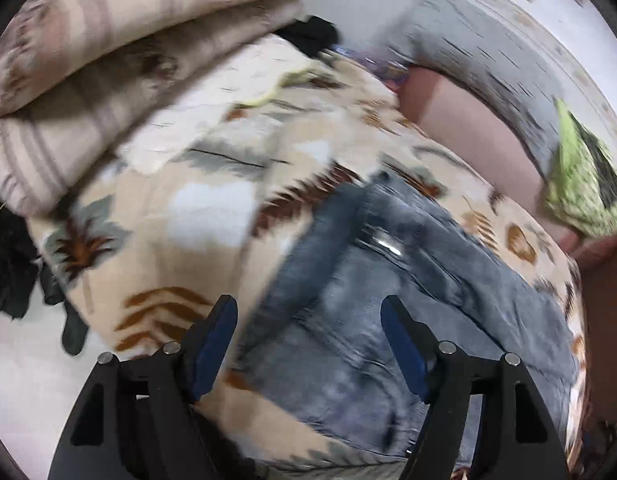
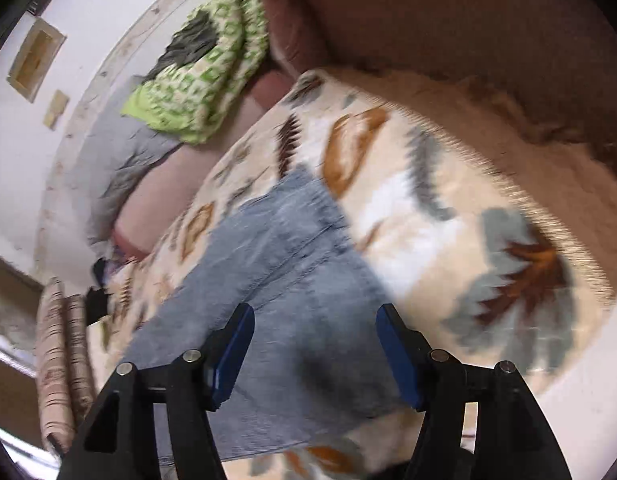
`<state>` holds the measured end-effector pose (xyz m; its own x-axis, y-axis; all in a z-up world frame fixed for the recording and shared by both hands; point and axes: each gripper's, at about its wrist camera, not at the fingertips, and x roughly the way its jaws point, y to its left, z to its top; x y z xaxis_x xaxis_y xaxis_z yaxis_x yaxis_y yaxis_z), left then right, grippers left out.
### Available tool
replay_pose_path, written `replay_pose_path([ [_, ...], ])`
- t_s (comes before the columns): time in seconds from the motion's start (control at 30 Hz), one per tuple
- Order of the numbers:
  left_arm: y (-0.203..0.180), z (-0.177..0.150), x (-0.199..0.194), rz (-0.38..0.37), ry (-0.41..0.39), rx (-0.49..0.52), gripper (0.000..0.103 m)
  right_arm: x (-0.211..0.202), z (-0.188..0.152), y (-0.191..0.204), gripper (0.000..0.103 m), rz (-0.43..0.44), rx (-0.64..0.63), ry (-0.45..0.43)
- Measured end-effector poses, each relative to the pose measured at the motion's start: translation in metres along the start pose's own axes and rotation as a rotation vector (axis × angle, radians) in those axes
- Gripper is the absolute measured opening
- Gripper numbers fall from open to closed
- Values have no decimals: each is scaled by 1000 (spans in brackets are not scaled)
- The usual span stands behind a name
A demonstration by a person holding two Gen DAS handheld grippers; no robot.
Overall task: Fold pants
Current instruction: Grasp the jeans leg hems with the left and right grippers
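We're in a home here, a bedroom or living space by the look of it. A fleecy patterned blanket (image 1: 180,216) with leaf and feather motifs is spread over soft furniture, a folded striped blanket (image 1: 108,60) stacked at its far end. A green-and-white patterned cloth (image 2: 204,76) is draped on a pinkish-brown cushion (image 1: 468,128), and a painted white wall (image 2: 24,128) runs behind. Dark clothing (image 1: 12,272) lies loose on the pale floor (image 1: 24,360). Domestic through and through.
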<state>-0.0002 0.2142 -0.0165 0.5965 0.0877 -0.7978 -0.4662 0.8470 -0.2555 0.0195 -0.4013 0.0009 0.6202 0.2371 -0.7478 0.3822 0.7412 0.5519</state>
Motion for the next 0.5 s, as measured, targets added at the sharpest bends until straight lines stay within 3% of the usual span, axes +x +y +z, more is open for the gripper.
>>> replay_pose_path([
  [0.07,-6,-10,15,-10,27,38,77,28,-11,-16,67,-71,28,95],
  [0.1,-9,-18,28,26,83,71,78,41,-16,-27,67,-112,49,157],
  [0.13,-11,-27,57,88,225,117,78,46,-20,-35,67,-99,58,173],
  [0.17,-12,-33,67,105,278,134,78,39,-20,-31,67,-93,31,138],
  [0.27,-23,-21,48,82,178,165,78,30,-8,-15,67,-125,-33,121],
  [0.3,-26,-8,40,36,155,142,78,27,-1,-9,67,-130,-58,104],
  [0.5,-51,74,41,-36,58,124,78,45,59,21,67,-121,-116,69],
])
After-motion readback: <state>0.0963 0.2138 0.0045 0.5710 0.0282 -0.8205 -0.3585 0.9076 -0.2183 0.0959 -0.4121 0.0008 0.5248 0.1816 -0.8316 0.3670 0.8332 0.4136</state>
